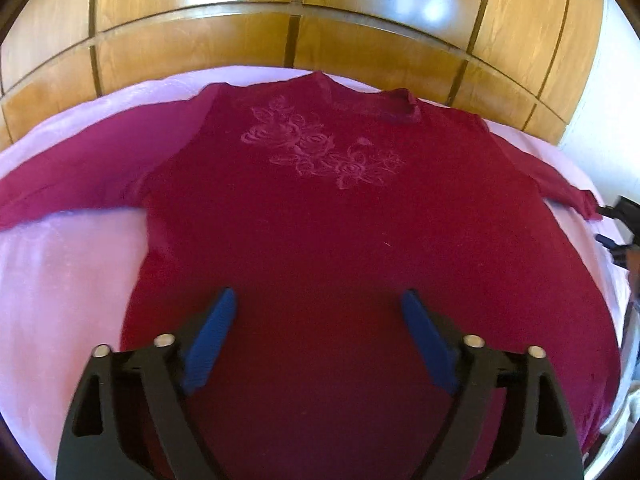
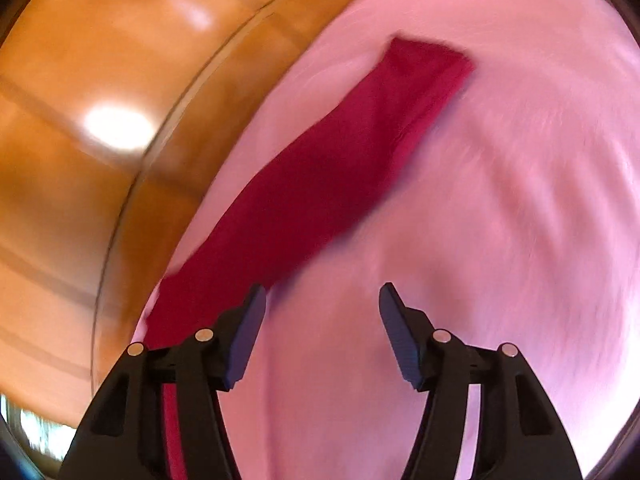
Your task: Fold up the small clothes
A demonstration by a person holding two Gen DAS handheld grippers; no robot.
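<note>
A dark red long-sleeved shirt [image 1: 340,216] lies flat and face up on the pink sheet [image 1: 68,280], both sleeves spread out, with pale rose embroidery [image 1: 320,152] on the chest. My left gripper [image 1: 318,294] hovers open over the shirt's lower body, with nothing between its blue pads. At the far right edge of the left wrist view, my right gripper [image 1: 602,226] sits by the right cuff. In the blurred right wrist view, one red sleeve [image 2: 320,184] runs diagonally across the sheet. My right gripper [image 2: 323,288] is open over bare sheet, its left finger [image 2: 248,328] beside the sleeve's near part.
Glossy wooden panels [image 1: 280,40] rise right behind the bed's far edge and also show at the left of the right wrist view as wood [image 2: 80,160]. A pale wall [image 1: 612,92] stands at the right. Pink sheet [image 2: 500,200] stretches to the right of the sleeve.
</note>
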